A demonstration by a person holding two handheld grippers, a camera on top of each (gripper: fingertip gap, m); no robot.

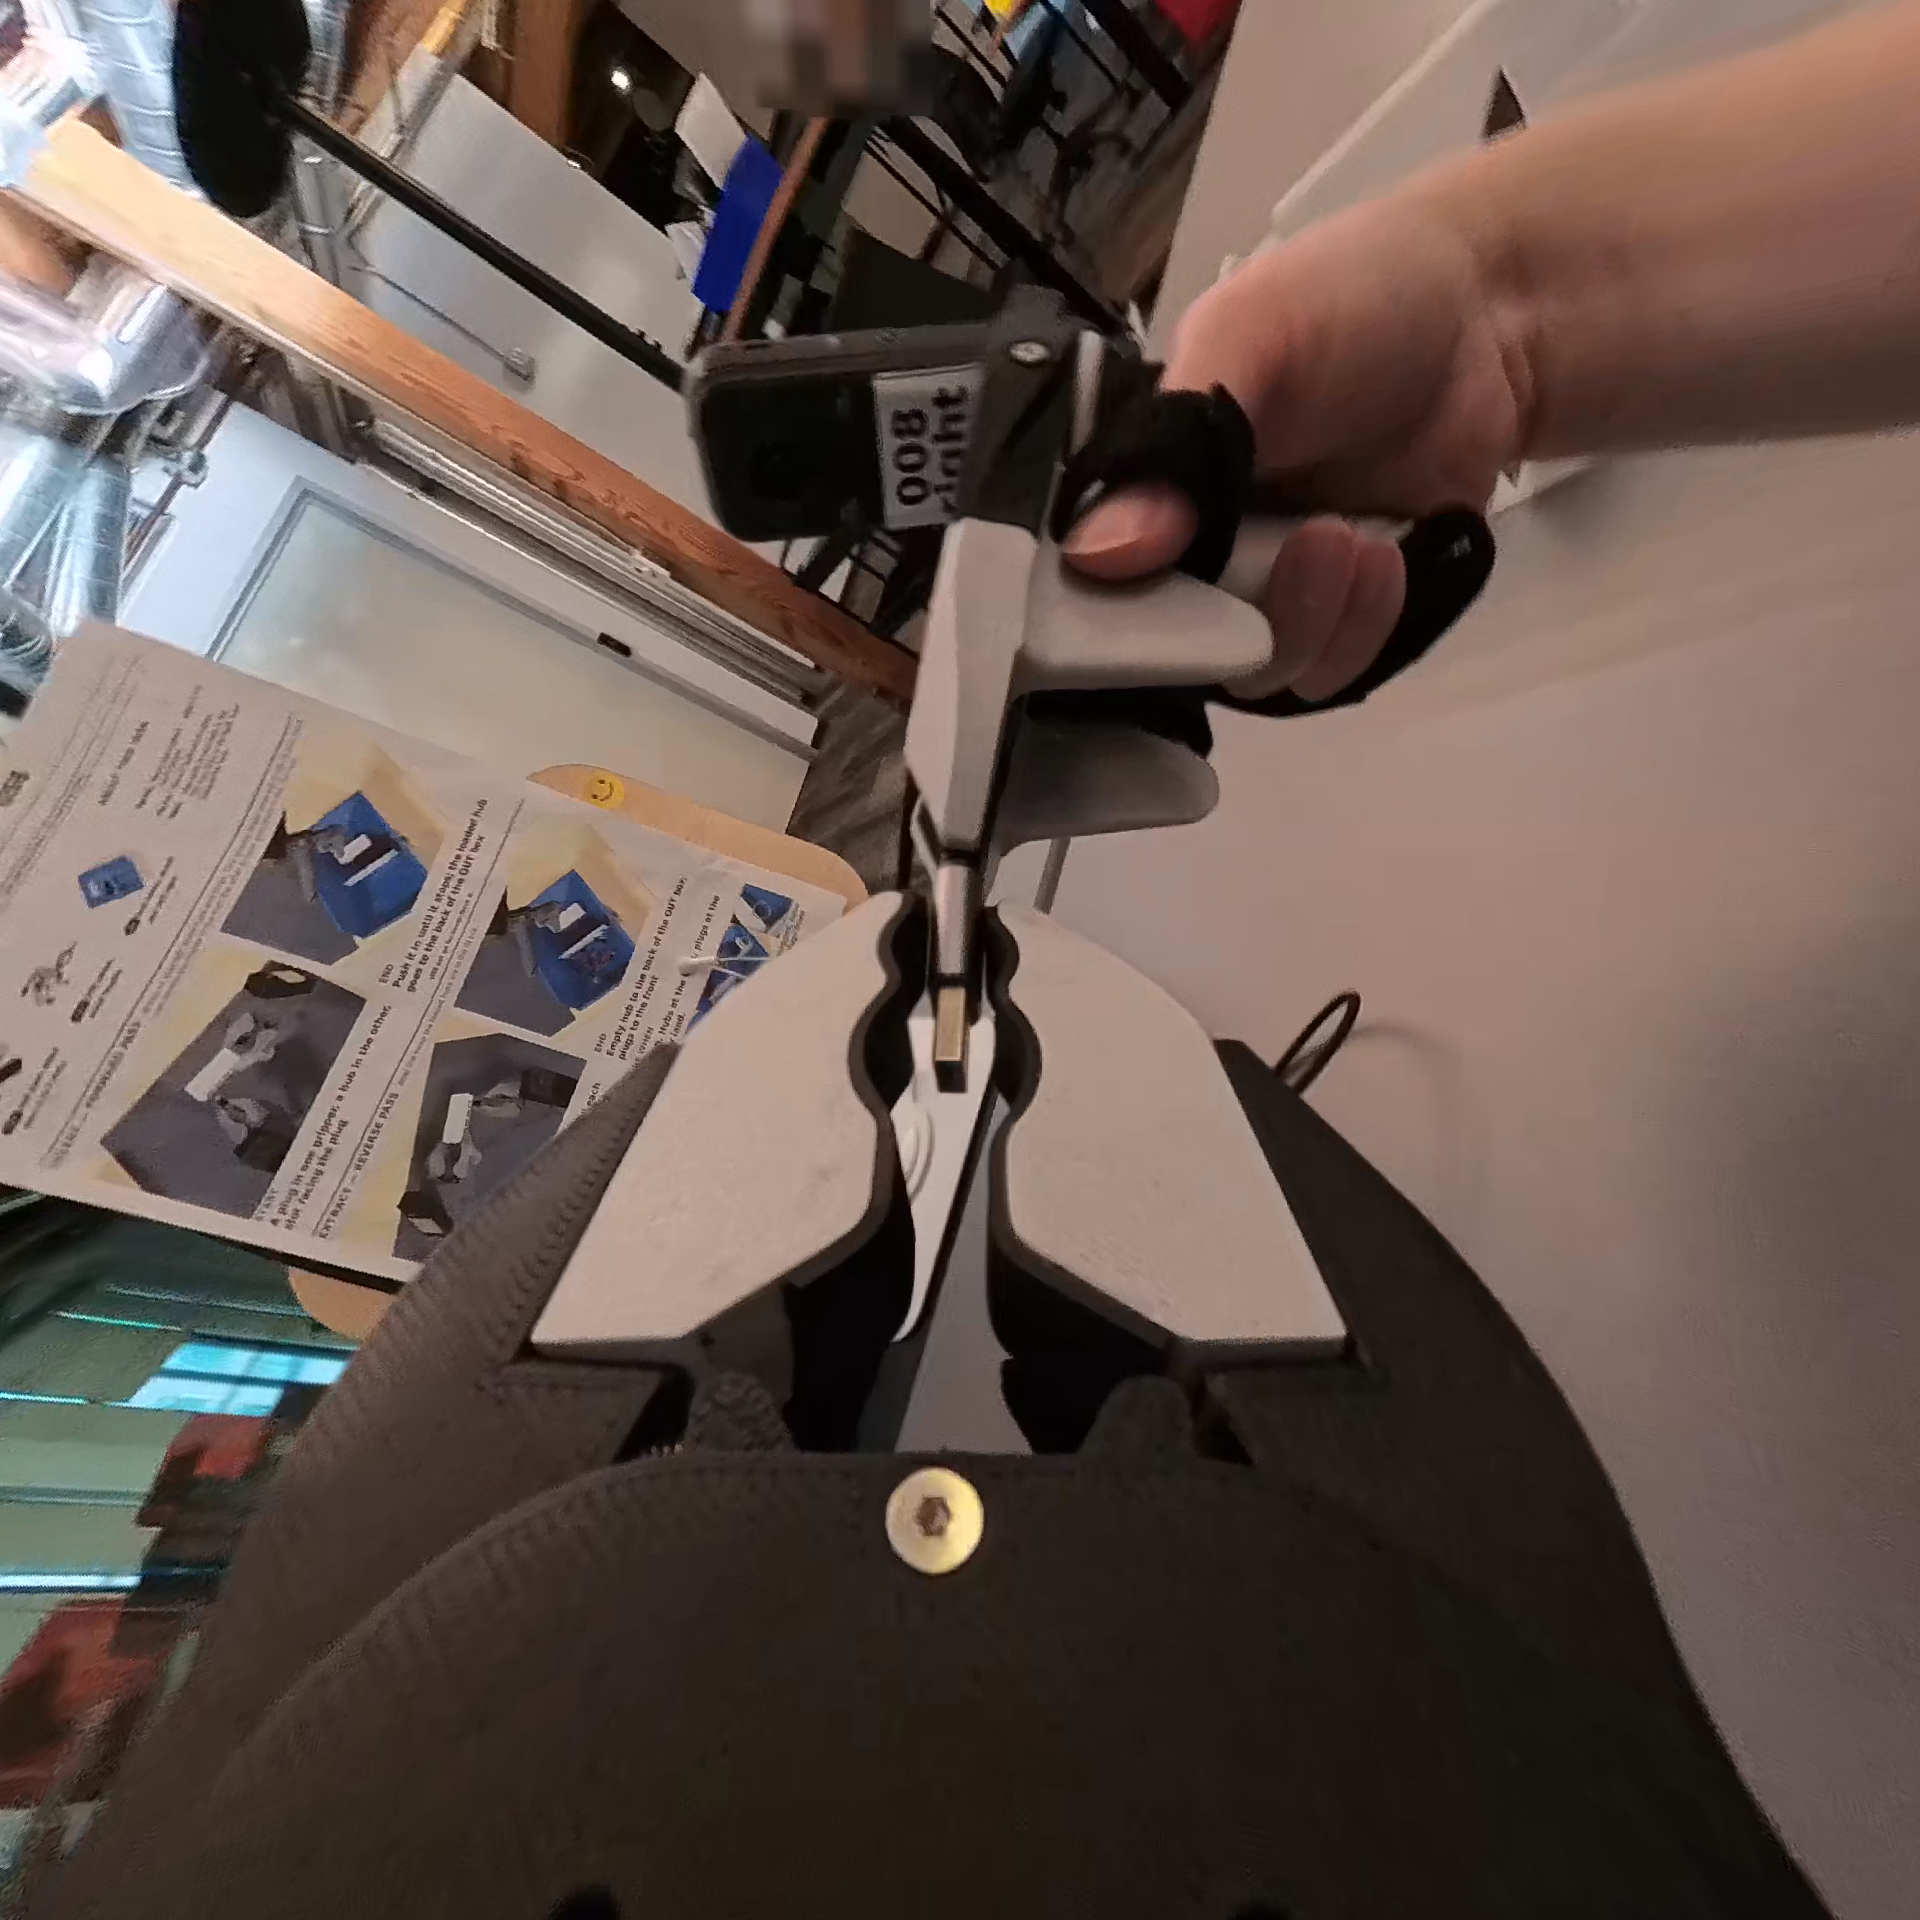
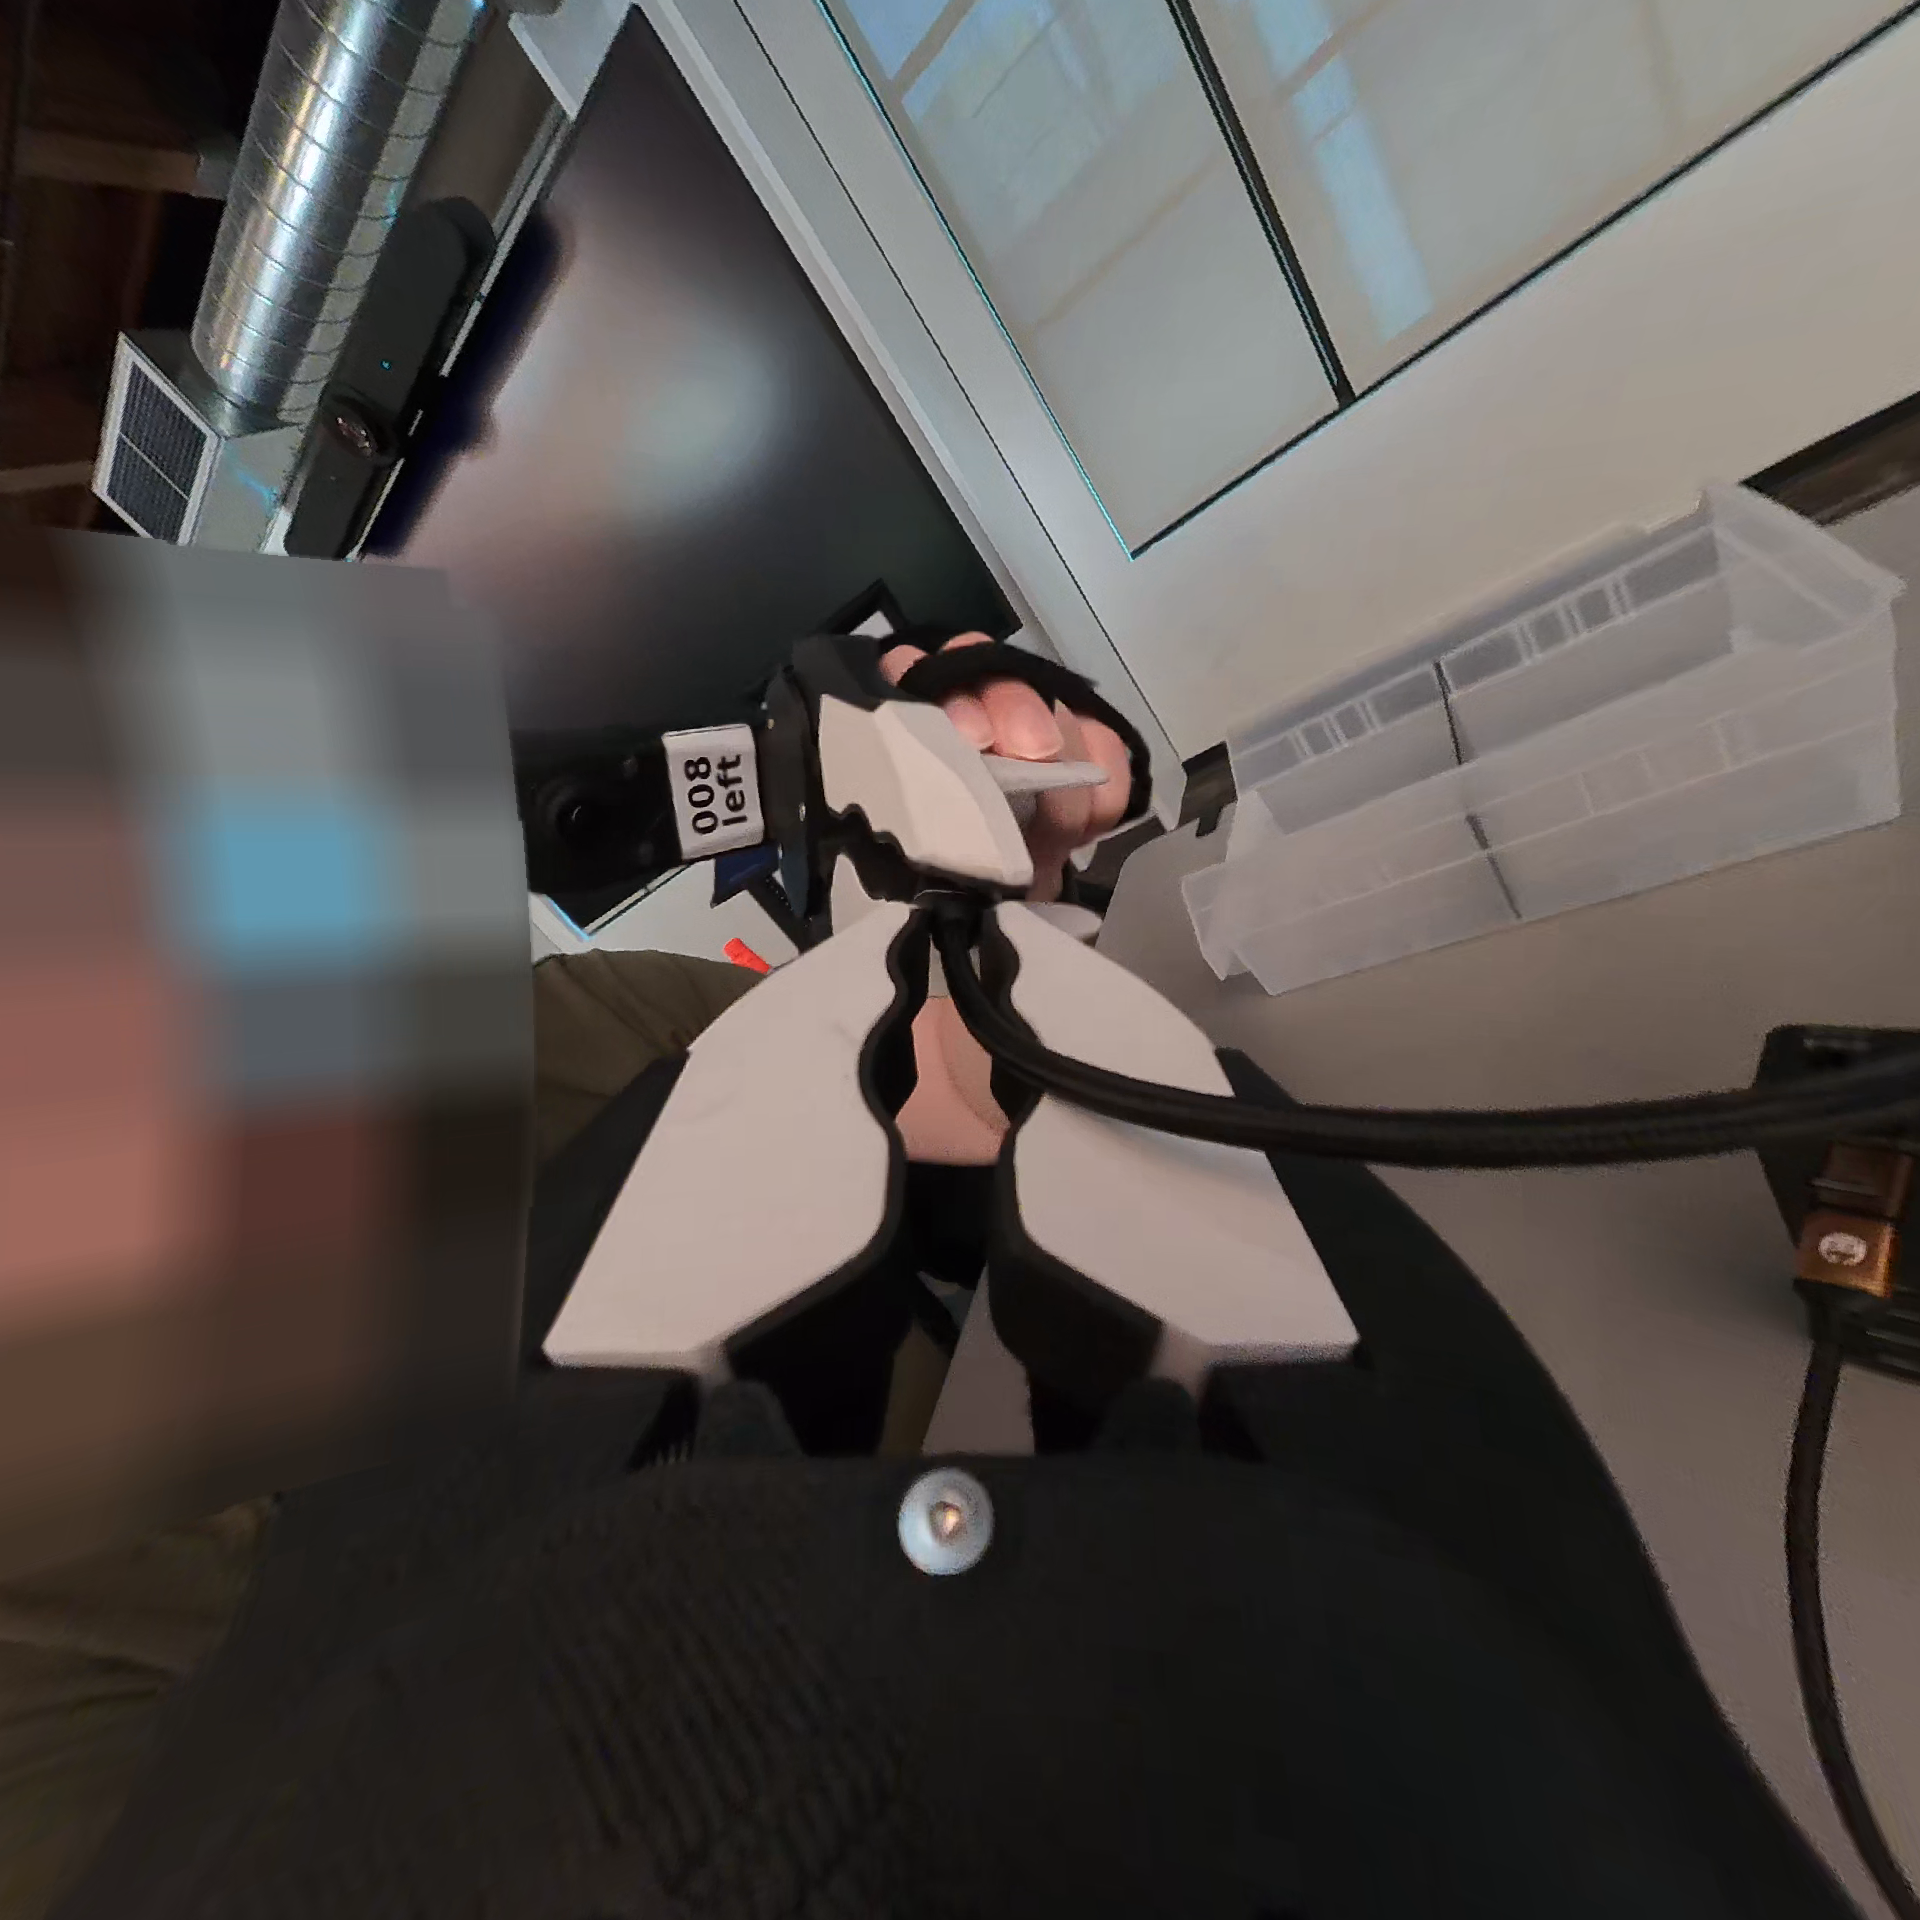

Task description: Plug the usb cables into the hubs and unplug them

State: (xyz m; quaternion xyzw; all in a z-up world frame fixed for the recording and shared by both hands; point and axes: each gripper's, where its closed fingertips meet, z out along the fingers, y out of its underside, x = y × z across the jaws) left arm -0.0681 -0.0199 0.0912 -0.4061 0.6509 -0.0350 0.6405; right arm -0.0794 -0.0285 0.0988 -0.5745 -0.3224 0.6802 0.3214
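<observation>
In the left wrist view my left gripper is closed around a thin white hub, seen edge-on between its fingers. My right gripper comes in from above, held by a hand. It is shut on a silver USB plug. The plug's bare metal end sits between my left fingertips, against the hub's top end. I cannot tell whether it is inside a port. In the right wrist view my right gripper pinches the plug's back end. The black braided cable trails right. The left gripper is just beyond.
A printed instruction sheet lies on a wooden board at the left. Clear plastic drawers stand on the grey table at the right. A black device with a gold connector sits at the right edge. A dark monitor is behind.
</observation>
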